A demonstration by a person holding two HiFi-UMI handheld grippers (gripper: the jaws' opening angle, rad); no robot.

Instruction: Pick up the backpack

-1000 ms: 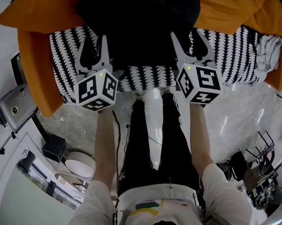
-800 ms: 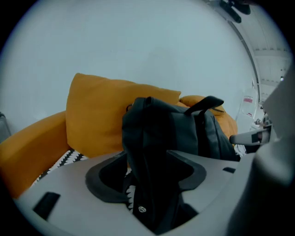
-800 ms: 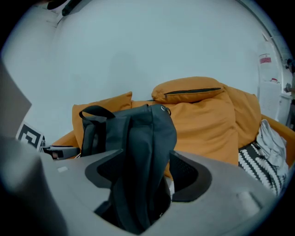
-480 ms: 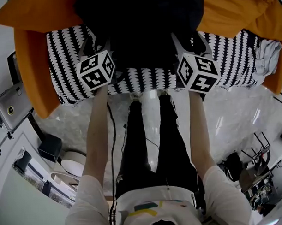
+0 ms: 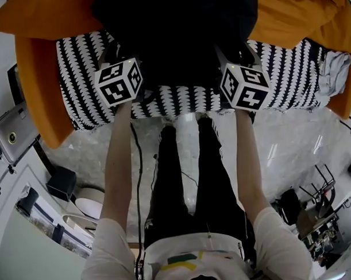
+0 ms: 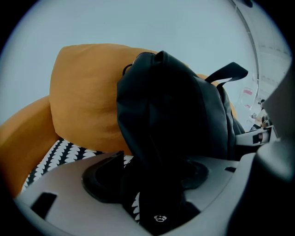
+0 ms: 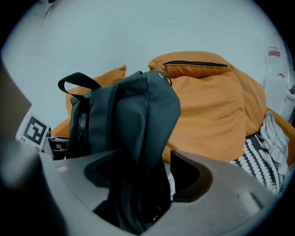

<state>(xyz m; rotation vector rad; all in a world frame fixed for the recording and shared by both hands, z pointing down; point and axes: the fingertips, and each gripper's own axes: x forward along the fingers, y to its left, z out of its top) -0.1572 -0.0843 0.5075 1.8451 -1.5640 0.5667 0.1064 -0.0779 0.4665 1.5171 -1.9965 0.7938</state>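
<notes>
The left tool (image 6: pixel 152 174) and right tool (image 7: pixel 146 175) have dropped lower, jaws just opening wide, so each now straddles, without clamping, a side of the black fabric backpack (image 5: pixel 177 33) standing on the black-and-white patterned seat cover (image 5: pixel 288 69) against orange cushions (image 5: pixel 292 12), probably ready for closing.

Head view from above, steeply down, both gripper views close, facing the shared backpack (image 6: pixel 175 115)

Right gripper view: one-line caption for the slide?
Right gripper, its jaws just opened, straddling a fold of the black backpack that leans on the orange cushions.
</notes>
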